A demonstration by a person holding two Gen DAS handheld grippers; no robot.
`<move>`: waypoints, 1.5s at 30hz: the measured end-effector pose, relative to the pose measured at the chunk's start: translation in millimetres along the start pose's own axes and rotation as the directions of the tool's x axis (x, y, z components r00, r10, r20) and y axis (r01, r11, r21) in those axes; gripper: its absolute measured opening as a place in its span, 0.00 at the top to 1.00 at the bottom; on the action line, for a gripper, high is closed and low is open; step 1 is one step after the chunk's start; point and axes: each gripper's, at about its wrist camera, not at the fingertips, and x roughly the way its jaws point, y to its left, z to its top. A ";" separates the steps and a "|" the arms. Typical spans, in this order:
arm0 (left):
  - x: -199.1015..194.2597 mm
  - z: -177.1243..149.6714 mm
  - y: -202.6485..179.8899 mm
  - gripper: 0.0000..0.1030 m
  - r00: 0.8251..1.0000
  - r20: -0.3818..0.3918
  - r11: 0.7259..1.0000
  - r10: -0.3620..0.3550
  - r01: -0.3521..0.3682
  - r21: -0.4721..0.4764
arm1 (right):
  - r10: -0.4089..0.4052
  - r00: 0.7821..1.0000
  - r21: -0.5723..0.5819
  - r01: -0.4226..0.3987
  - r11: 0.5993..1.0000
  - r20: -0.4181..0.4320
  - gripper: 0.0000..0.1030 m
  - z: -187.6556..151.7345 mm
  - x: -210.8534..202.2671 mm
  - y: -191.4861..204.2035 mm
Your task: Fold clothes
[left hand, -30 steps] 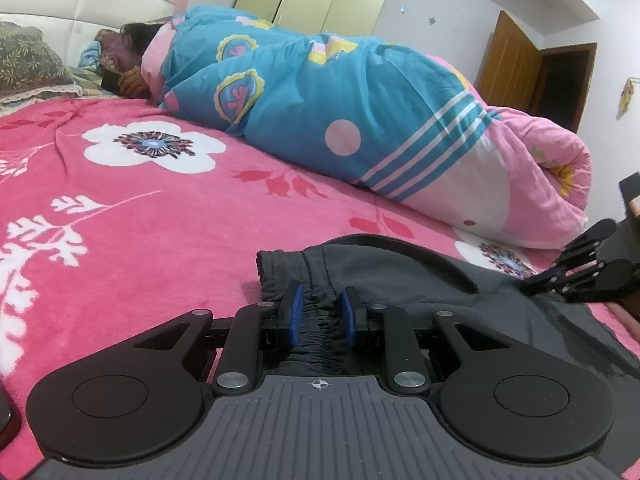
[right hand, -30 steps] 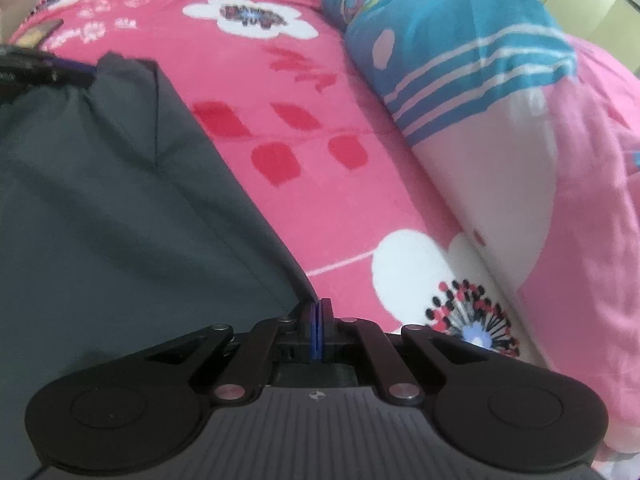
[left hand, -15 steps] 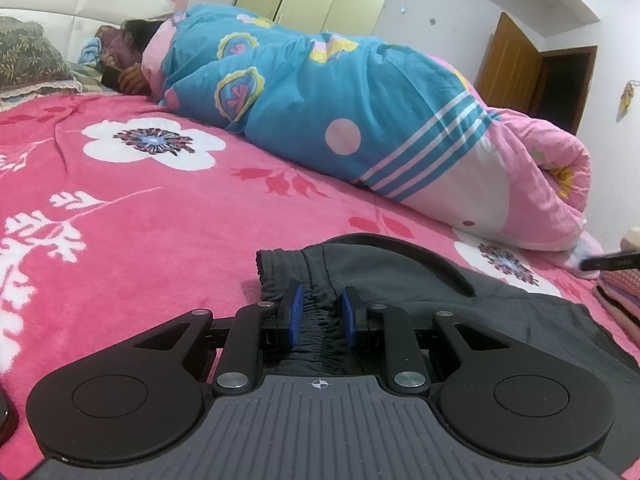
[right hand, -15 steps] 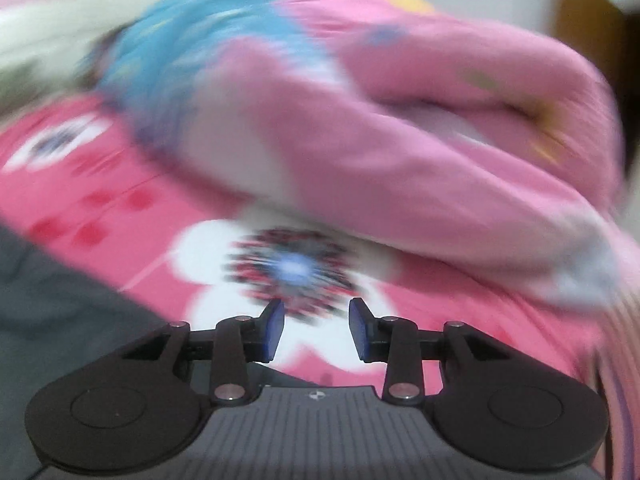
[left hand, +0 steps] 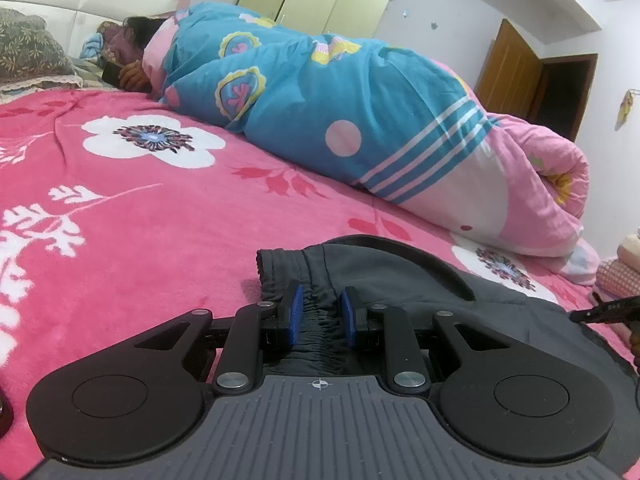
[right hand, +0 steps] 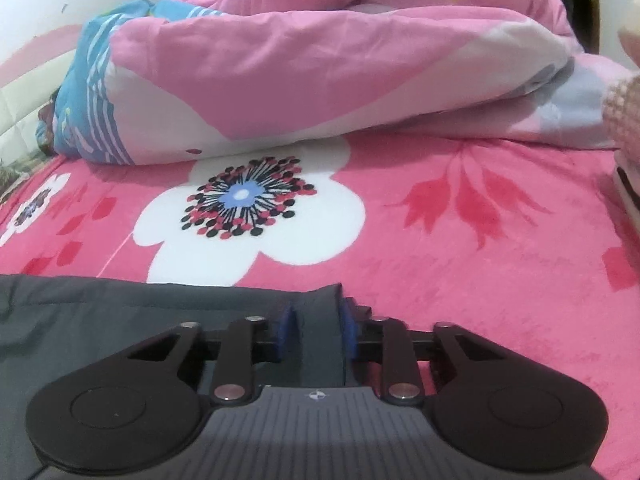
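Observation:
Dark grey trousers [left hand: 400, 276] lie on the pink flowered bedspread [left hand: 140, 220]. My left gripper [left hand: 319, 314] is shut on their gathered elastic waistband, low over the bed. In the right wrist view, my right gripper [right hand: 316, 322] has a corner of the same grey cloth [right hand: 120, 312] between its blue pads. Its jaws are closing and the pads touch the cloth on both sides. A black tip of the right gripper [left hand: 604, 312] shows at the right edge of the left wrist view.
A person lies under a blue and pink quilt [left hand: 360, 112] along the far side of the bed. A pillow [left hand: 28, 52] sits at the headboard. Folded clothes [left hand: 624, 272] are stacked at the right. Behind are a wardrobe [left hand: 320, 0] and a door [left hand: 512, 72].
My right gripper let go of the trouser edge, rolled and swung right, opened, and now closes around a corner of the grey cloth. The left gripper kept its hold and stayed still.

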 end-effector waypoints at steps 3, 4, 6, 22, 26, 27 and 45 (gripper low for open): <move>0.6 -0.3 0.4 0.79 1.000 0.001 1.000 -0.002 0.002 -0.003 | -0.005 0.999 0.019 0.004 1.000 0.048 0.97 -1.8 -6.8 -1.8; 0.7 -0.4 0.4 0.79 1.000 0.001 1.000 -0.003 0.003 -0.002 | -0.008 0.998 0.025 0.007 1.000 0.064 0.97 -2.1 -9.0 -2.0; 0.9 -0.5 0.2 0.79 1.000 0.001 1.000 -0.004 0.004 -0.001 | -0.020 0.996 0.042 0.016 0.999 0.084 0.97 -2.7 -10.6 -3.2; 0.5 -0.1 1.5 0.78 1.000 -0.006 1.000 -0.021 0.021 -0.019 | -0.238 0.963 0.261 0.201 0.944 0.122 0.98 -12.7 -51.9 -33.0; -1.0 0.0 6.8 0.74 0.999 -0.002 0.997 -0.047 0.047 -0.055 | -0.249 0.954 0.323 0.186 0.928 0.165 0.98 -16.5 -97.8 -15.6; -1.2 0.1 8.0 0.73 0.999 0.000 0.997 -0.053 0.053 -0.063 | -0.237 0.956 0.321 0.172 0.931 0.175 0.98 -19.1 -108.1 -6.4; -57.4 9.7 -6.9 0.36 0.963 0.216 0.986 -0.162 0.169 -0.012 | -0.035 0.991 0.340 -0.012 0.940 0.132 0.80 -97.8 -159.0 129.4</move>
